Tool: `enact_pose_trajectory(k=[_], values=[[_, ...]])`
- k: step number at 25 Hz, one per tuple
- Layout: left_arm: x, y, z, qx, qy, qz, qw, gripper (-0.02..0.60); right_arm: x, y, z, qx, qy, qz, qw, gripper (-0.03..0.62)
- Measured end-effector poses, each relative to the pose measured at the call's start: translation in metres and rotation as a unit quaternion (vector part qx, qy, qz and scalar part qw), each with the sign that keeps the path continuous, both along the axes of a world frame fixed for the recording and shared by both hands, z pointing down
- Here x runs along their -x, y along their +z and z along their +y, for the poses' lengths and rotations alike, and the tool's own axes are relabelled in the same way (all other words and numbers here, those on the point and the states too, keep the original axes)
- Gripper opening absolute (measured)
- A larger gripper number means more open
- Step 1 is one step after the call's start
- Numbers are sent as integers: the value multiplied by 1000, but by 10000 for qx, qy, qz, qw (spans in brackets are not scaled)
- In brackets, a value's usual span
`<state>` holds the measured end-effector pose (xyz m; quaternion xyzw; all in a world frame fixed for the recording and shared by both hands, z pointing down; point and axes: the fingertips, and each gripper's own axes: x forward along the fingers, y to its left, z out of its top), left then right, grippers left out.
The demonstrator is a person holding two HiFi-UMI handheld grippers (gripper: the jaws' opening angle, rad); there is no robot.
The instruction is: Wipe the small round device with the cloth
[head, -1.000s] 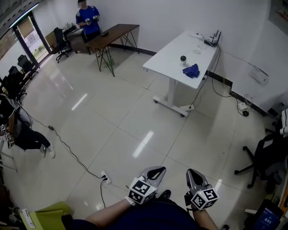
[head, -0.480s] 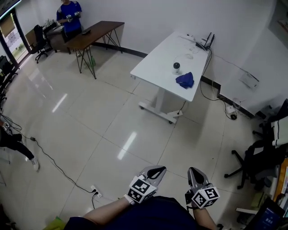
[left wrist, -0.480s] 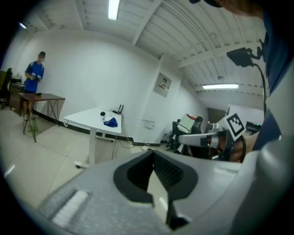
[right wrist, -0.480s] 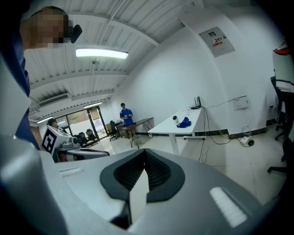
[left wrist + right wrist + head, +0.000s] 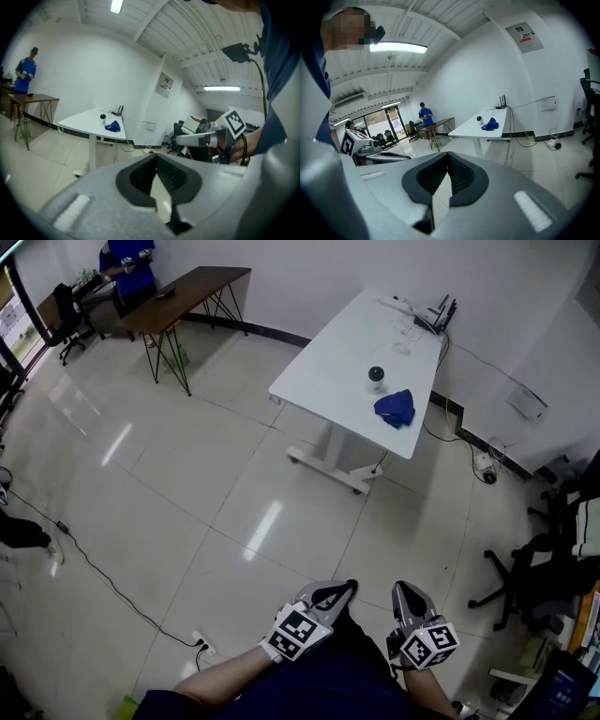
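Note:
The small round device [image 5: 376, 377] stands on a white table [image 5: 328, 371] far across the room, with a crumpled blue cloth [image 5: 396, 407] just beside it. Both also show small in the left gripper view as the device [image 5: 102, 116] and cloth [image 5: 112, 125], and in the right gripper view as the device [image 5: 479, 119] and cloth [image 5: 490, 124]. My left gripper [image 5: 347, 587] and right gripper [image 5: 404, 590] are held low in front of the body, side by side, far from the table. Each is shut with nothing between its jaws.
A router with cables [image 5: 433, 317] sits at the table's far end. A brown table [image 5: 183, 298] and a person in blue [image 5: 127, 259] are at the back left. An office chair [image 5: 534, 577] stands at the right. A power strip with its cable [image 5: 199, 645] lies on the floor at the left.
The white table has drawn nearer and lower in the head view as the person walks toward it. Both grippers stay shut and keep their place before the body.

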<state>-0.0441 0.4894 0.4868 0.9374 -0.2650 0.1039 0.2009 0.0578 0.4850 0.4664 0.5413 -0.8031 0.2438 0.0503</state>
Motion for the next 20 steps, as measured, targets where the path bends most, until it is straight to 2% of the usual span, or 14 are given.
enact_pose_trajectory(k=[5,10,15,18,20], values=[[1,13,-52,61,-242,-225,9994,3,-7,14,-58,-30,-78,-264,9996,6],[-6,7,-114,-1,-576,-413,9975,3,-17,13,-125,-142,-324,-549,9979,5],[-37,-3,-181,-64,-777,-505,9957,3,-43,3,-182,-240,-531,-768,9953,6],[-60,-14,-214,-33,-896,-437,9950,3,-67,2,-207,-292,-520,-793,9951,6],[-72,-21,-233,-169,-946,-442,9944,3,-82,-1,-223,-359,-474,-785,9951,5]])
